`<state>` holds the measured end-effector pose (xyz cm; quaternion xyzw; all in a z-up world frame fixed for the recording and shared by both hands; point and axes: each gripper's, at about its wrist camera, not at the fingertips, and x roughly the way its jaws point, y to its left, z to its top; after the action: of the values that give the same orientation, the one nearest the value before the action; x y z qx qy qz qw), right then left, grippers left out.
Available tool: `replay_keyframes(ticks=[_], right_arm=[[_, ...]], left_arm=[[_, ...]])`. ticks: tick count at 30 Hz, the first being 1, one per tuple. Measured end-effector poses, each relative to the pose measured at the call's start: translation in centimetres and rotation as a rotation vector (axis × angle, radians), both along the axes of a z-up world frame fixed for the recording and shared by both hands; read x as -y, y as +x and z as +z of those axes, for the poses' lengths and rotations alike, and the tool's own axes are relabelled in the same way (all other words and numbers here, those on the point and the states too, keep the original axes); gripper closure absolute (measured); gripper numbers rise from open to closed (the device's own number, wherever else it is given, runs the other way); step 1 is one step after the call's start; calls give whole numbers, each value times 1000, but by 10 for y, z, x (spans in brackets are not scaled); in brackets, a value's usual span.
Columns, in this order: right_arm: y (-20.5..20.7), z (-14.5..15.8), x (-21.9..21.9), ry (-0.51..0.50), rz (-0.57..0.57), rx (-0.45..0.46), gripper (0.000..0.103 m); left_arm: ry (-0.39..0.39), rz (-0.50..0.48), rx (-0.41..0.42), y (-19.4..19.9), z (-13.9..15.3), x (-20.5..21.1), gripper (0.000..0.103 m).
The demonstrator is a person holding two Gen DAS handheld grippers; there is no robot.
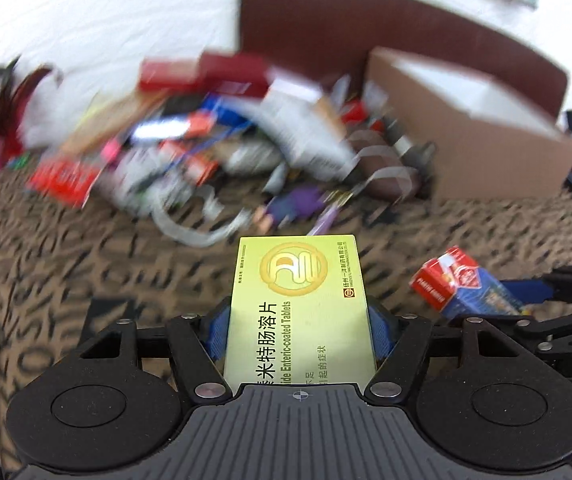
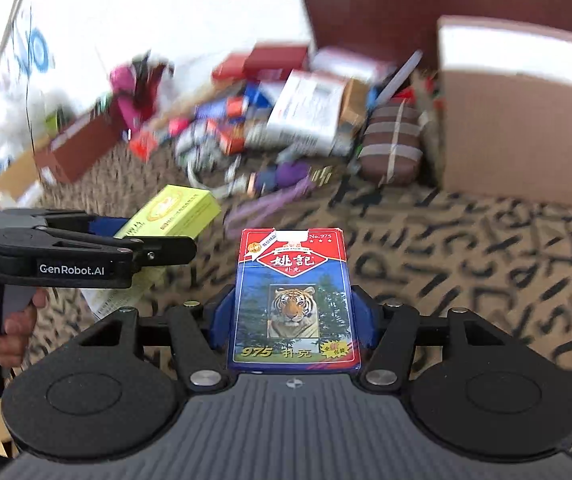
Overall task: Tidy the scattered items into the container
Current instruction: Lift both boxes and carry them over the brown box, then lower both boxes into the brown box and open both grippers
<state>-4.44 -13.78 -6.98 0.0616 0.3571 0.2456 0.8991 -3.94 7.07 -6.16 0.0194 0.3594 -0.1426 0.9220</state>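
Observation:
My left gripper (image 1: 300, 320) is shut on a yellow-green tablet box (image 1: 300, 304), held flat above the patterned carpet. My right gripper (image 2: 292, 312) is shut on a blue and red playing-card box with a tiger picture (image 2: 292, 300). Each shows in the other's view: the card box (image 1: 462, 284) at the right of the left wrist view, the tablet box (image 2: 174, 210) at the left of the right wrist view. A brown cardboard box (image 1: 466, 120), the container, stands open at the far right (image 2: 522, 120).
A blurred pile of scattered boxes and packets (image 1: 206, 140) lies on the carpet ahead, left of the cardboard box. A brown striped pouch (image 2: 394, 144) lies beside the box. A dark red board (image 1: 366, 20) leans against the white wall behind.

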Motion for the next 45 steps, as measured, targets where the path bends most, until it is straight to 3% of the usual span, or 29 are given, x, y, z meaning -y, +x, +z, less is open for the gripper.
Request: replay_keyframes(ticks=[10, 13, 17, 21, 25, 31, 36, 41, 45], right_arm=[[25, 89, 88, 17, -161, 224, 39], [48, 114, 117, -33, -237, 269, 39], [89, 131, 152, -105, -319, 254, 39], [136, 118, 183, -199, -385, 166, 39], [181, 86, 210, -185, -417, 30, 39], [238, 55, 224, -224, -430, -75, 39], [273, 39, 226, -280, -442, -126, 39], [292, 32, 225, -308, -465, -129, 39], [303, 29, 219, -331, -468, -99, 37]], left_arm=[[-103, -193, 148, 50, 92, 97, 35], [-126, -203, 141, 81, 112, 129, 35], [-155, -201, 94, 126, 125, 166, 35], [-111, -170, 64, 170, 122, 203, 35], [-67, -121, -15, 214, 101, 226, 35], [0, -83, -68, 258, 66, 250, 35], [27, -62, -114, 285, 44, 255, 35], [60, -70, -96, 298, 35, 263, 34], [84, -81, -77, 300, 32, 273, 13]])
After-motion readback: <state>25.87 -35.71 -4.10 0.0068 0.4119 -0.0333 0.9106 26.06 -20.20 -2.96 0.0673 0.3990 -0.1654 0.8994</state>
